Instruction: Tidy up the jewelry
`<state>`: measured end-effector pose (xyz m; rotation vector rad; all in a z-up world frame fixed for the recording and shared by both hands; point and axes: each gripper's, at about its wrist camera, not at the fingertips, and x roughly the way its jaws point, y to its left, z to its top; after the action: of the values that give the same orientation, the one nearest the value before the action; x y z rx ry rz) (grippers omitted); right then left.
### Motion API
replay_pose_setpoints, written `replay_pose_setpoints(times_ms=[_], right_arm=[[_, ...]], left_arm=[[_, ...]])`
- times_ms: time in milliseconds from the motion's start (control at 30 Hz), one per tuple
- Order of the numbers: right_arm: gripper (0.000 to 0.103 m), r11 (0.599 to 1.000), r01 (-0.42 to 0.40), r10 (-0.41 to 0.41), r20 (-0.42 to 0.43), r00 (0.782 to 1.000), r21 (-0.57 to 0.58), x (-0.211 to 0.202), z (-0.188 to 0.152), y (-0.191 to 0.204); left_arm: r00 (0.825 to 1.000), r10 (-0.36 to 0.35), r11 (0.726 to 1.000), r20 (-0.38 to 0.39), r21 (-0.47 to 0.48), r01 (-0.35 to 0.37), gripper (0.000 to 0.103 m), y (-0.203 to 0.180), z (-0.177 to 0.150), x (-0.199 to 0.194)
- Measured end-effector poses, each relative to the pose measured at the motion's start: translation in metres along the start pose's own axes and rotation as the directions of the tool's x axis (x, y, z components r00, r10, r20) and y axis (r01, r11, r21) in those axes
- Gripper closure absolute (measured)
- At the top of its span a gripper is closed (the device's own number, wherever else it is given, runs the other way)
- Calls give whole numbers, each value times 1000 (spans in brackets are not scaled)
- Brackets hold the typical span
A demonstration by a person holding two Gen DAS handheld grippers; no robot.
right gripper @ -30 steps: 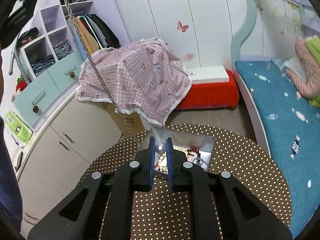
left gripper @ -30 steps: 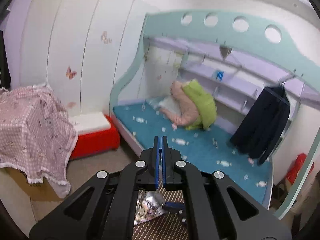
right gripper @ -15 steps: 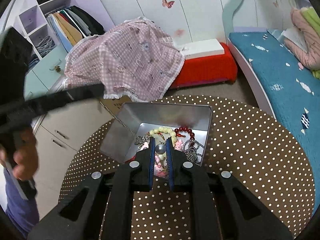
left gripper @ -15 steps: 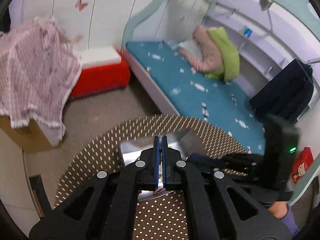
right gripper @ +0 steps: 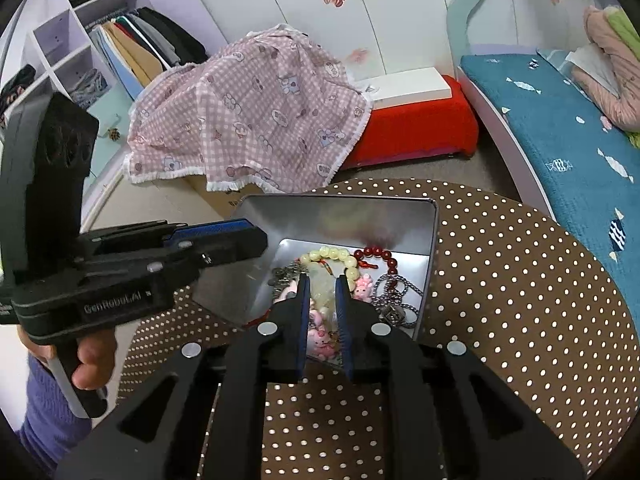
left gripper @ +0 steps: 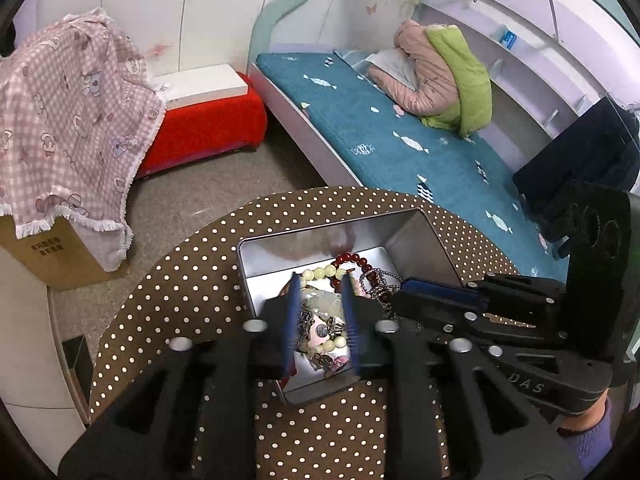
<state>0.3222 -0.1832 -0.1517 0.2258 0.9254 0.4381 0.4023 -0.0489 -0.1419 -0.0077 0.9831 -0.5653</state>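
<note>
An open silver tin [left gripper: 416, 236] [right gripper: 344, 216] sits on the brown polka-dot round table [left gripper: 192, 280] [right gripper: 520, 280]. It holds a pale bead bracelet [right gripper: 332, 256], a red bead bracelet [right gripper: 380, 256] [left gripper: 352, 260], a silver chain [right gripper: 396, 292] and pink charms [right gripper: 320, 336]. My left gripper [left gripper: 320, 312] is open, jaws apart over the jewelry pile. My right gripper [right gripper: 320, 304] is open, empty, jaws a little apart above the tin. The right gripper also shows in the left wrist view [left gripper: 436, 292]; the left gripper shows in the right wrist view [right gripper: 224, 240].
A pink checked cloth [right gripper: 248, 112] covers a cardboard box on the floor. A red stool with a white top [right gripper: 416, 120] stands beside a bed with a teal cover [left gripper: 400, 140]. An open wardrobe [right gripper: 120, 48] is at the left.
Both grippers came down over the tin. The left gripper opened from shut. The right gripper opened and the small silver ball it held is gone from its jaws.
</note>
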Motion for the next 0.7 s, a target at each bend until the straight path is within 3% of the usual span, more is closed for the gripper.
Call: replay_pose_setpoints(times_ms=[133, 200, 300, 367, 600, 700], right_arm=[[79, 1000, 1, 0, 35, 999, -8, -19, -3, 6], [68, 1000, 3, -2, 69, 998, -15, -36, -5, 11], [59, 998, 41, -34, 135, 990, -47, -67, -13, 22], [51, 997, 59, -48, 182, 982, -57, -89, -22, 31], [24, 984, 144, -101, 337, 936, -105, -156, -68, 70], [18, 976, 190, -136, 387, 912, -105, -177, -85, 82]], left_arm=[[999, 15, 1000, 43, 7, -16, 71, -3, -4, -22], [995, 50, 999, 91, 16, -52, 43, -8, -7, -39], [970, 110, 992, 218, 33, -120, 22, -21, -22, -80], [954, 124, 989, 272, 42, -141, 13, -30, -35, -101], [894, 155, 979, 420, 53, -195, 9, -69, -93, -167], [867, 169, 980, 469, 9, -197, 7, -79, -120, -192]])
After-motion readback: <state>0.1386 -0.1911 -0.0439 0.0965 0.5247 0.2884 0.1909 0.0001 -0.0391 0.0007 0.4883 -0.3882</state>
